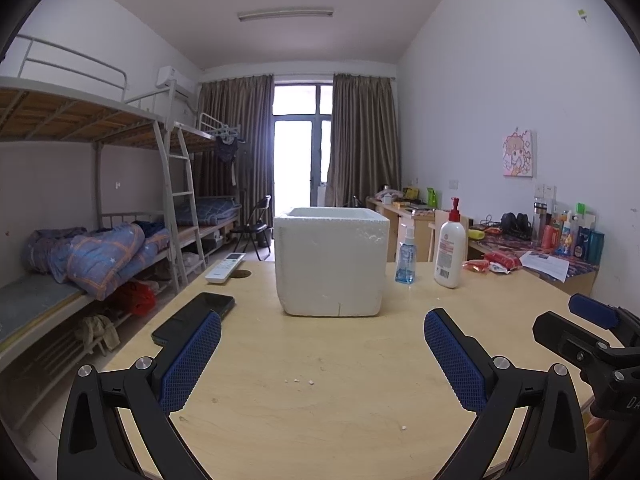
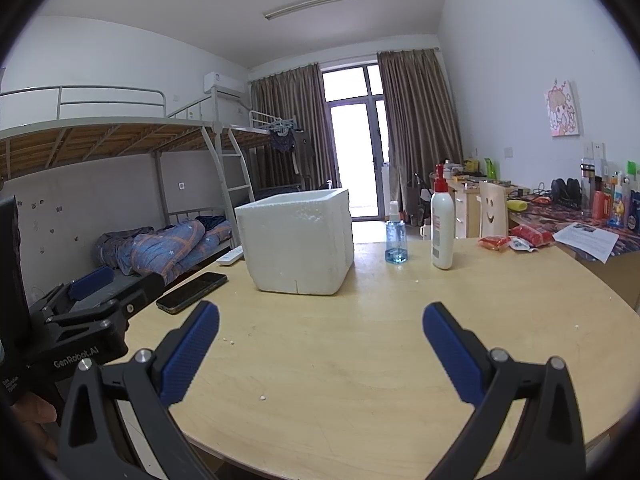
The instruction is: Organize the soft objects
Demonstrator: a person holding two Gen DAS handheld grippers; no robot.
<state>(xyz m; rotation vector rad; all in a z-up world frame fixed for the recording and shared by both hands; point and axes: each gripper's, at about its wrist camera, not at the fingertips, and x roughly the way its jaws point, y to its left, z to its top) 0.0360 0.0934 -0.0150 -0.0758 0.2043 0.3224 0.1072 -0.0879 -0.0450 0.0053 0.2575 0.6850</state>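
A white foam box (image 1: 331,261) stands open-topped on the round wooden table (image 1: 320,400); it also shows in the right wrist view (image 2: 298,242). I cannot see inside it. My left gripper (image 1: 322,322) is open and empty, held above the table in front of the box. My right gripper (image 2: 320,314) is open and empty, to the right of the left one and a little further from the box. Each gripper shows at the edge of the other's view. Red soft packets (image 1: 500,262) lie at the table's far right (image 2: 516,240).
A black phone (image 1: 194,316) and a white remote (image 1: 225,267) lie left of the box. A blue spray bottle (image 1: 405,258) and a white pump bottle (image 1: 450,254) stand right of it. A cluttered desk (image 1: 552,256) is behind; bunk beds line the left wall.
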